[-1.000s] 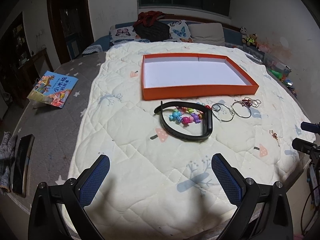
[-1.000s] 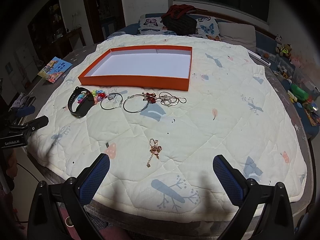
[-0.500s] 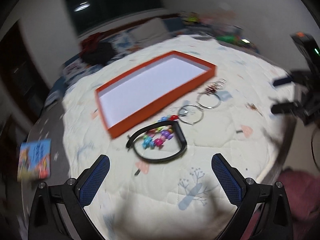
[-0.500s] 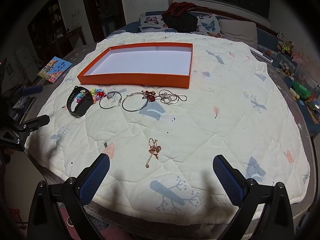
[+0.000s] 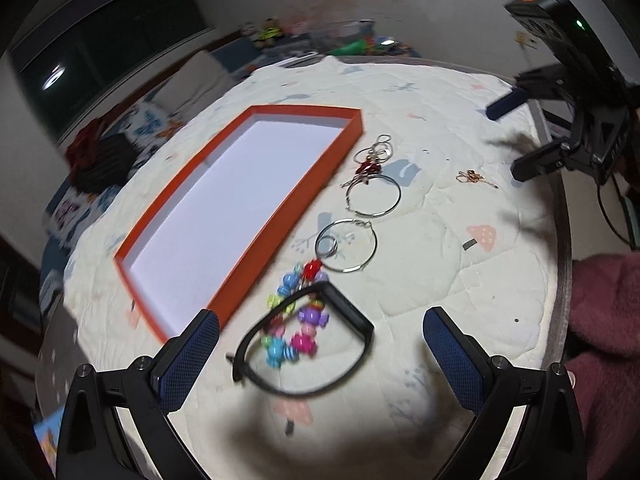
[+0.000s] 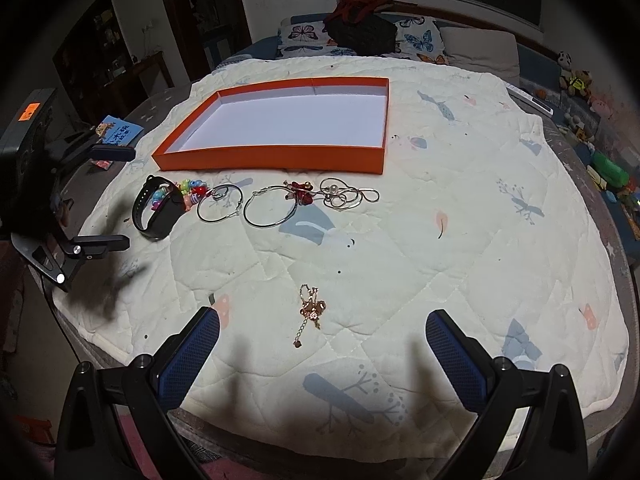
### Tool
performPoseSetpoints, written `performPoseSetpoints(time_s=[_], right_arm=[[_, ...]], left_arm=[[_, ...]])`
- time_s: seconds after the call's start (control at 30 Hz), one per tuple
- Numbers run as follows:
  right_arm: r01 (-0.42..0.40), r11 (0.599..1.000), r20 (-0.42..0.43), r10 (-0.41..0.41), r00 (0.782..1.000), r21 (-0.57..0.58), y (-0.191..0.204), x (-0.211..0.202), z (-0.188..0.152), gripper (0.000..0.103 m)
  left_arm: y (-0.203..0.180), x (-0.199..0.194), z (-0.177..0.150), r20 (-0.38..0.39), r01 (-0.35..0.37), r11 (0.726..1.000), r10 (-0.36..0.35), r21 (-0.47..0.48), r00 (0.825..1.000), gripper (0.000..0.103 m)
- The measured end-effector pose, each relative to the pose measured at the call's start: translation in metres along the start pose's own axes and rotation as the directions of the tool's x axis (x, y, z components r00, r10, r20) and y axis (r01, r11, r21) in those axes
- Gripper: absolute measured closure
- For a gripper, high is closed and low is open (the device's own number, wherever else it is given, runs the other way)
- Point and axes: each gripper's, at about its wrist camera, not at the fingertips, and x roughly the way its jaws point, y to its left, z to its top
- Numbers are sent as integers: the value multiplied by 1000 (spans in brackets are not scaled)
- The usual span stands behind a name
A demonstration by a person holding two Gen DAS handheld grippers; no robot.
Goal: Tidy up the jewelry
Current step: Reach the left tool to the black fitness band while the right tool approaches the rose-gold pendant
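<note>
The left tongs [image 5: 316,344] hang wide open over the black band [image 5: 308,340] and, it seems, a bead bracelet [image 5: 294,320] inside it, lined up to grasp. The right tongs [image 6: 320,344], also wide and empty, straddle the gold chain [image 6: 310,310]. The orange tray [image 6: 280,120] on the bed [image 6: 480,240] is empty.

Two black frames fill the bottom of each wrist view, and the left gripper [image 5: 318,354] carries blue cross-hatched pads [image 5: 188,360] on angular black fingers, silver screw heads [image 5: 85,369] dotting the knuckles. The right gripper [image 6: 320,356] is built the same. Over at two o'clock in the left view, its black camera housing [image 5: 560,28] shows an orange sticker and a green light, a dark cable [image 5: 612,216] trailing below. At four o'clock, a fuzzy pink sleeve [image 5: 604,320].
</note>
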Motion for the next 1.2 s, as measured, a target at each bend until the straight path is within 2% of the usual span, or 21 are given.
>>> performPoseSetpoints(time_s=[0.2,0.5,0.67,0.8,1.03,1.2], right_arm=[[0,1000,-11,1,1000,21,-5,3,3,0],[-3,1000,-18,4,1000,30,-7,8,6,0],[-17,1000,-16,17,1000,25,-4,10,6,0],[-23,1000,-14,23,1000,21,-3,10,4,0],[-27,999,-20,28,999,23,-5,14,1,0],[-34,999,-40,34,999,13,-3,22,-2,0]], left_arm=[[12,26,3,-40,76,996,-74,47,996,0],[27,45,-10,-82,150,988,-153,-39,985,0],[15,41,-17,-107,133,989,-140,-69,984,0],[13,30,-18,-107,141,979,-157,-151,982,1],[-5,1,-18,-84,177,955,-201,-237,976,4],[-6,-10,-14,-52,128,965,-144,-231,988,10]])
